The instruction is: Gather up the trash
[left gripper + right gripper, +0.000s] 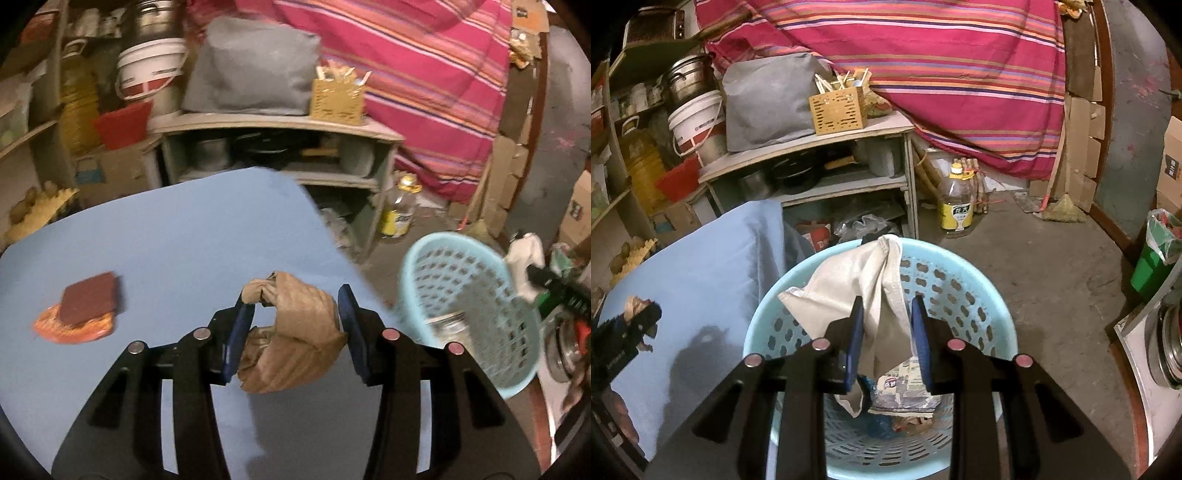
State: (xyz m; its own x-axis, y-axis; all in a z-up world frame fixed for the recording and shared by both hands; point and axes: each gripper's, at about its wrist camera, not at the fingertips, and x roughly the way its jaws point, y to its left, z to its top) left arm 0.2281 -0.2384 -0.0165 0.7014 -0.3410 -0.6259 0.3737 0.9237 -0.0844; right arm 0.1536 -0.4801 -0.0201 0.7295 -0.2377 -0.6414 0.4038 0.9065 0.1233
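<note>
We hold the left gripper (295,314) over the blue table (177,236), its fingers (242,325) clamped on a crumpled brown paper wad (295,332) that sits between the two blue pads and fills the gap. In the left wrist view the wad looks lifted just above the table, though we cannot tell for sure whether its lower edge touches the surface. To the left on the same table lies a dark red pad (88,299) resting on top of an orange wrapper (74,326).

Our right gripper (886,321) hangs over the light blue basket (982,295), which stands on the floor just beside the table's edge. Its fingers (855,332) pinch a pale cloth (849,288) that drapes between them, with one fold spreading toward the basket's rim and its lower end hanging down inside. At the bottom of the basket lie printed wrappers (905,387) and other scraps, too jumbled to name one by one.

Behind the table stands a wooden shelf (849,133) bearing a grey bag (764,99) and a slotted wooden box (838,107) of sticks. A plastic oil bottle (955,201) stands on the concrete floor (1052,277), near the shelf's leg, under a striped pink cloth (942,55). A green bin (1152,258) sits at the far right.
</note>
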